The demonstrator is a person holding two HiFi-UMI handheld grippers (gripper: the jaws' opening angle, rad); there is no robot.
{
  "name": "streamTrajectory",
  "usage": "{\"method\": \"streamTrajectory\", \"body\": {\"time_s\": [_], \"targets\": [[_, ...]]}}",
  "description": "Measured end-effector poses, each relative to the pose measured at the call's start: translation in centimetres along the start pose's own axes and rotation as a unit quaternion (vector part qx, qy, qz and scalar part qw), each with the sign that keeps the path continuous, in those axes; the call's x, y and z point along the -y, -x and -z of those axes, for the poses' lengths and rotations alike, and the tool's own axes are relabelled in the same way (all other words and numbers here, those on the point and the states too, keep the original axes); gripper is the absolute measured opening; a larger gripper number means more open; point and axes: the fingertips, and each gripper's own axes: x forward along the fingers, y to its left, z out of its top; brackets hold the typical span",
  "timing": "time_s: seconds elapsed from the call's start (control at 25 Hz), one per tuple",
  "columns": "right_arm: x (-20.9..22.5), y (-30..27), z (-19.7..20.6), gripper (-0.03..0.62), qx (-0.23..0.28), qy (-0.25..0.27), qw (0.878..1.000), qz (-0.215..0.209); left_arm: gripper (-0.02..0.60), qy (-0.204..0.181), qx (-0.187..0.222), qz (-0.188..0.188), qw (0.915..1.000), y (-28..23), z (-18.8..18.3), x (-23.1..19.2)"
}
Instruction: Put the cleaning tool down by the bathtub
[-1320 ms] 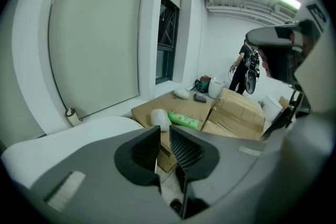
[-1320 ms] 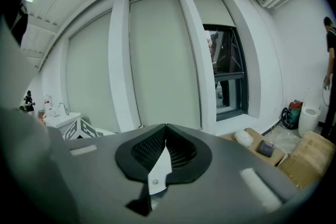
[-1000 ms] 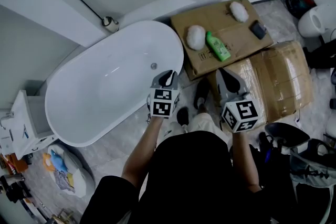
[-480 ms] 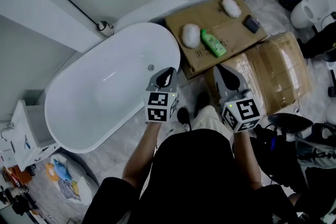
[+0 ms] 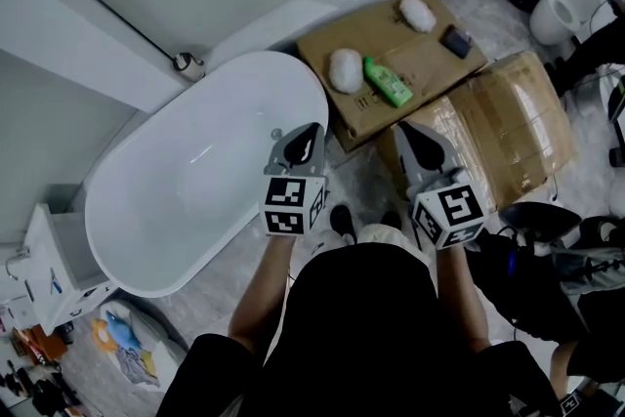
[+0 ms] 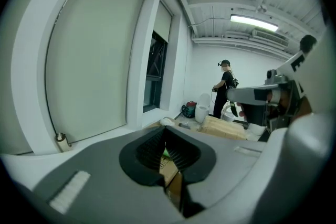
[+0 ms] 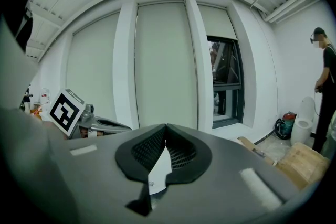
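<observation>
Bathtub [image 5: 186, 181] fills the left of the head view, and over its right end our left gripper [image 5: 305, 140] has risen, its jaws just closing to clenched on nothing; the right gripper [image 5: 410, 140] is pinched empty as well. The cleaning tool is in neither grasp, and we guess it is the white pad [image 5: 345, 70] on the cardboard box [image 5: 420, 54] at upper centre, just beside the tub. Only a narrow floor strip [image 5: 363, 173] parts tub rim from box edges.

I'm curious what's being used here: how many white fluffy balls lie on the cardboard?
2. One fluffy ball lies left of the green bottle; the other sits at the cardboard's far edge. More could be hidden behind the person.
</observation>
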Motion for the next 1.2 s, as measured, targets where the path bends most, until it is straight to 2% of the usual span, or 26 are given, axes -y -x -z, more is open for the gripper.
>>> {"method": "streamTrajectory", "body": {"time_s": [0.2, 0.52, 1.2], "targets": [[0.6, 0.8, -0.2, 0.006, -0.001, 0.010, 1.000, 0.005, -0.002, -0.008, -0.003, 0.020, 0.9998, -0.1, -0.9, 1.4], [1.1, 1.8, 0.4, 0.006, -0.003, 0.004, 1.000, 0.011, -0.002, -0.011, 0.005, 0.033, 0.9994, 0.1, -1.9, 3.1], [1.8, 2.0, 1.5, 0.006, -0.009, 0.000, 1.000, 0.008, -0.002, -0.005, 0.007, 0.028, 0.9996, -0.2, -1.6, 3.7]]}}
